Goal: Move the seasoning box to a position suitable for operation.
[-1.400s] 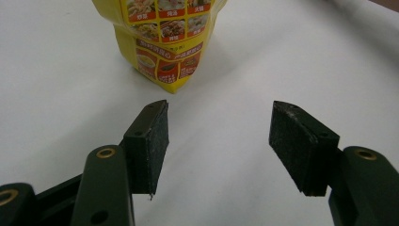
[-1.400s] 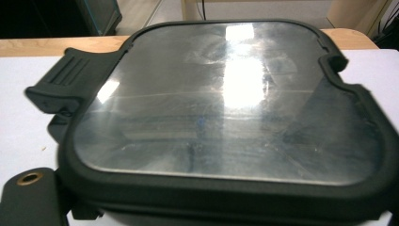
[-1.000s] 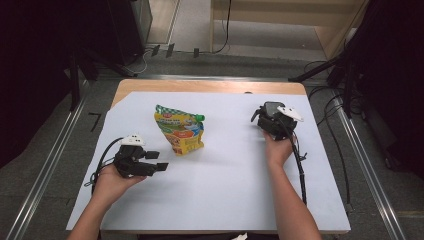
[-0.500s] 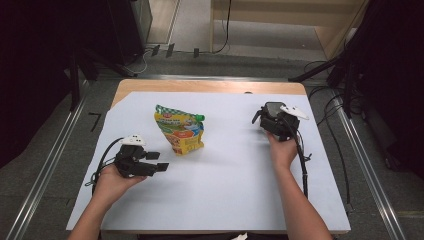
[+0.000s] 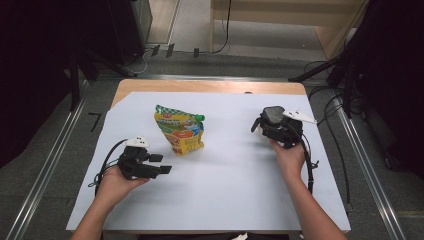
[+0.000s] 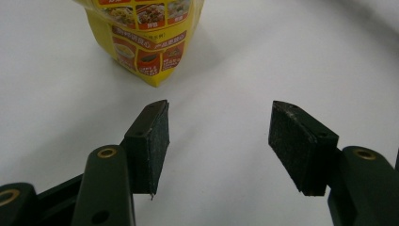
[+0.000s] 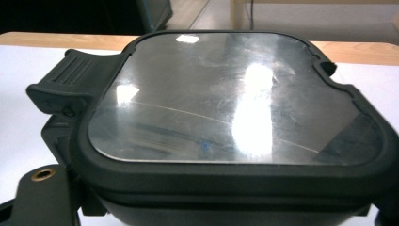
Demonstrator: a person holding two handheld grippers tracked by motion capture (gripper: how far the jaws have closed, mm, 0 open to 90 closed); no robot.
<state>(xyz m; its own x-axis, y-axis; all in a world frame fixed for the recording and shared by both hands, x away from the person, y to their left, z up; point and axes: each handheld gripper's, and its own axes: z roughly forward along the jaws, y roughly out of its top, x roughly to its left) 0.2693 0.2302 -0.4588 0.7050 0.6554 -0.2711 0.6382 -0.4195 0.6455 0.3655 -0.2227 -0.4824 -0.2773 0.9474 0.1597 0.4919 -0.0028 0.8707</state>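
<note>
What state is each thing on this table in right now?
Yellow pouch: lying flat on the white sheet, green cap on, untouched.
Black lidded box: lid closed, held in the right tool.
Left tool: jaws open, nothing between them, pointing at the pouch's bottom corner.

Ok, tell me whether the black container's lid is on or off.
On. The black container held in the right gripper has its glossy lid seated flush all round the rim, with the latch tab at one corner.

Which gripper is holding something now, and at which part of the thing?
The right gripper holds a black lidded container at its near edge. The left gripper is open and holds nothing.
</note>
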